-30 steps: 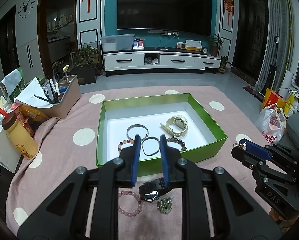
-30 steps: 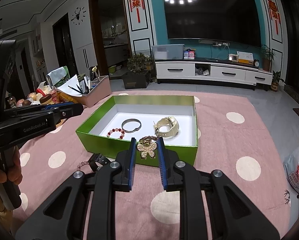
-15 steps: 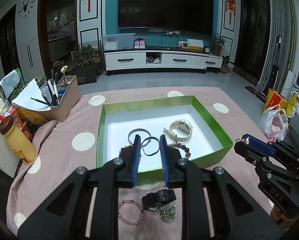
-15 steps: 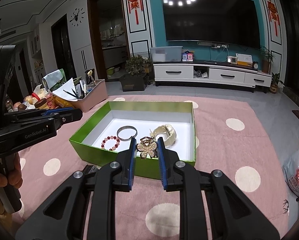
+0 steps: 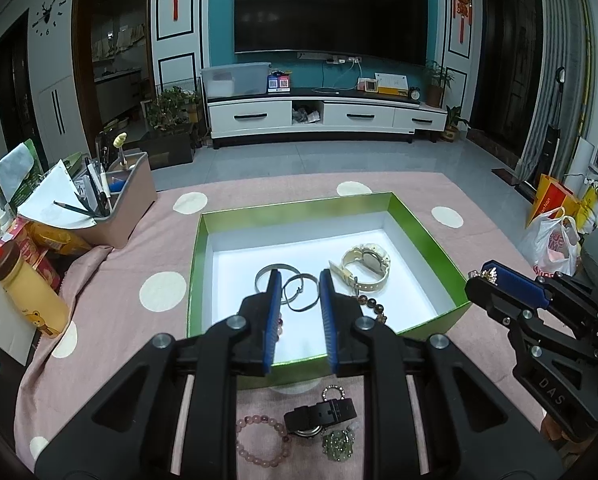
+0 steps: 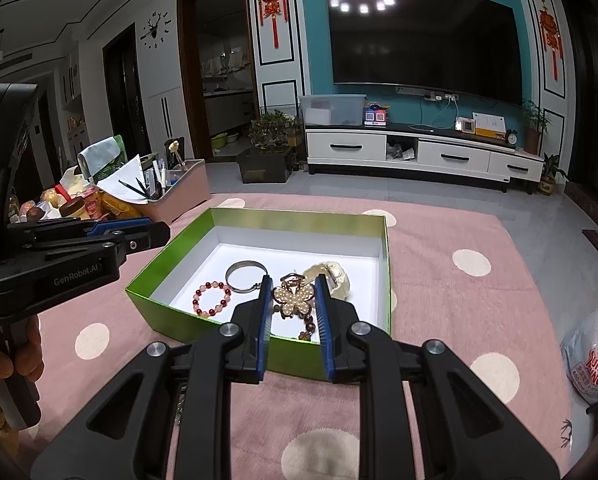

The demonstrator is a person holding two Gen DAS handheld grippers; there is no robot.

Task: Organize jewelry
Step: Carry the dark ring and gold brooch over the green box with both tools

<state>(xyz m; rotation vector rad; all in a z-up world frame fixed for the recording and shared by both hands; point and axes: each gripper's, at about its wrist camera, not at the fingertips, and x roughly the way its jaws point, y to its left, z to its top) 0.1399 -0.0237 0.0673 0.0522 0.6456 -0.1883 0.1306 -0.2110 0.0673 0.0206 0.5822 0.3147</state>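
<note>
My right gripper (image 6: 290,304) has its jaws clamped on a pearl-studded gold butterfly hair clip (image 6: 294,301), hanging just over the near edge of the shiny green cardboard box with the white inside (image 6: 299,220). The left gripper (image 5: 298,300) has its jaws narrowly parted with nothing between them, hovering over the box's near wall. Only the left wrist view shows what's lying outside on the pink polka-dot cloth over the tabletop (image 5: 111,276): a pink beaded bracelet (image 5: 262,443), a black watch (image 5: 320,414) and a small green beaded piece (image 5: 338,443), all just in front of the box. Inside the box that view gives me a cream wristwatch (image 5: 365,266), a silver bangle (image 5: 273,274), a thin dark bangle (image 5: 300,296) and a brown bead bracelet (image 5: 371,304). The right wrist view adds a red and pink bead bracelet (image 6: 212,298) near the silver bangle, which the left gripper mostly hides in its own view.
</note>
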